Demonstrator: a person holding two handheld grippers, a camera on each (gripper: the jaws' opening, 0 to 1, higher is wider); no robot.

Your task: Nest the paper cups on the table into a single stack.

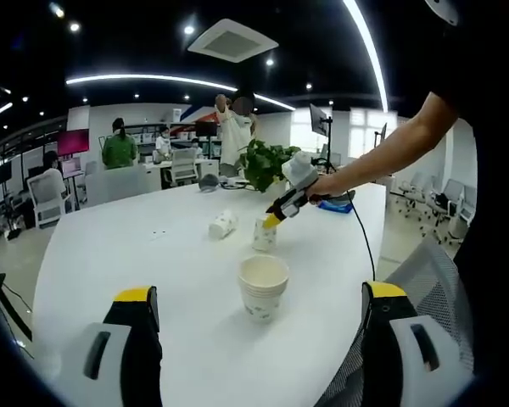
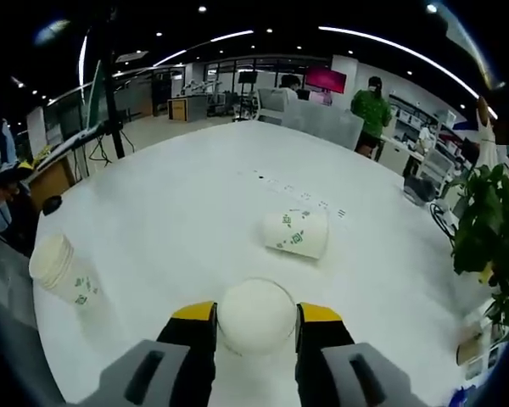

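While the white table (image 1: 127,246) spreads wide under both my tools, I see on it a short stack of white paper cups (image 1: 263,288) with small green print, standing upright just ahead of my left gripper (image 1: 259,326), whose jaws are spread wide with nothing between them. My right gripper (image 2: 256,326) clamps an upright cup (image 2: 256,315) by its sides near the plant (image 2: 492,237); beyond it a lone cup (image 2: 297,232) lies tipped on its side.

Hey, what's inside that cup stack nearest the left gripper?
The upright cup stack looks empty: its open mouth shows a pale inner wall with nothing sticking out. The bottom is hidden by the rim, and nested cups cover each other.
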